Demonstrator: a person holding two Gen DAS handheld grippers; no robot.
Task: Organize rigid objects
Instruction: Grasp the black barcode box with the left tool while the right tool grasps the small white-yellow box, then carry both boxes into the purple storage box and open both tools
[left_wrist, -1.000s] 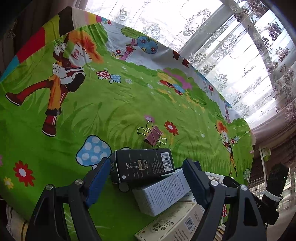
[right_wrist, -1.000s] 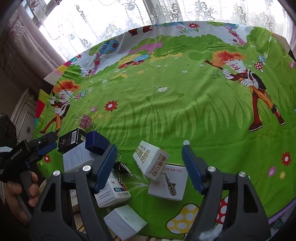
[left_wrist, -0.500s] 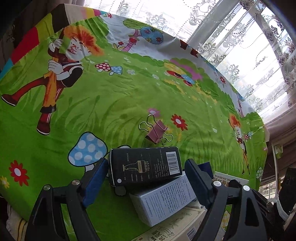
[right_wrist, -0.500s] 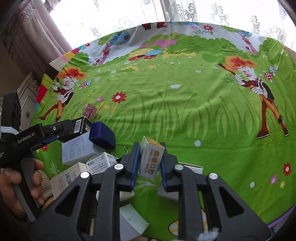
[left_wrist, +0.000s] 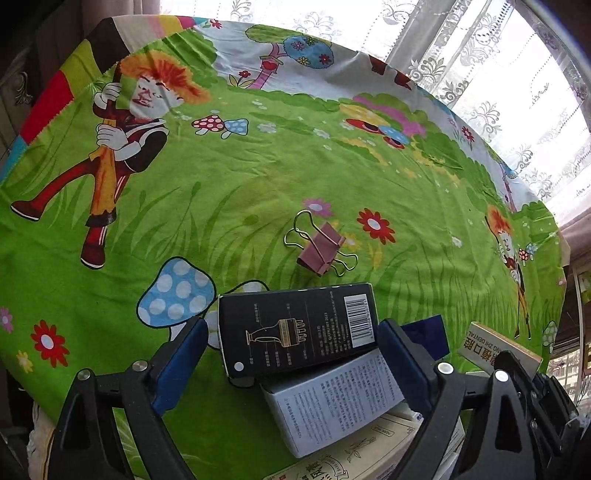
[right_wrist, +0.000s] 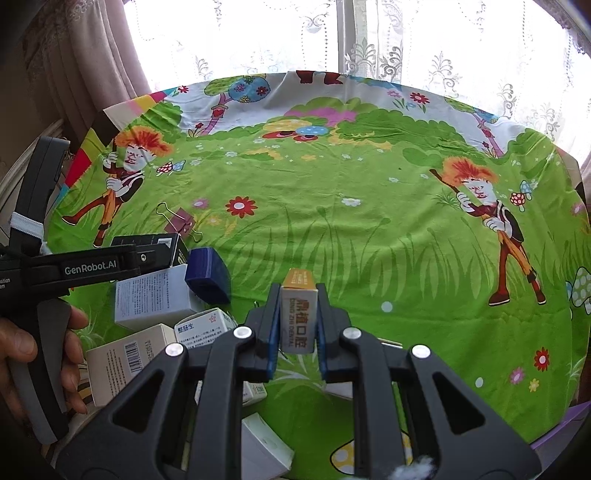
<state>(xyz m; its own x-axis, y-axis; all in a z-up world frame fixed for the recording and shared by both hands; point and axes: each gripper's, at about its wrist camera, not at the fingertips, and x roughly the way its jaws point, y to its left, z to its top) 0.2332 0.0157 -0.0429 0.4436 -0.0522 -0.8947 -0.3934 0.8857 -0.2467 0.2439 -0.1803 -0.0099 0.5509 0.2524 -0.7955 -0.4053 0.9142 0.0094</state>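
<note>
Right claw (right_wrist: 297, 325): clamped on the dental box (right_wrist: 298, 317), held upright, lifted above the surface (right_wrist: 369, 229).
Left claw (left_wrist: 291, 354): fingers apart, flanking the black box (left_wrist: 297, 328).
Black box: atop a white box (left_wrist: 332, 402), pink binder clip (left_wrist: 320, 248) at its 12 o'clock.
Blue box (right_wrist: 207, 270): at 10 o'clock from the dental box.

Cartoon-print green tablecloth (right_wrist: 332, 236), lace curtains (right_wrist: 424, 48), perhaps a brown drape (right_wrist: 92, 74) at left.
</note>
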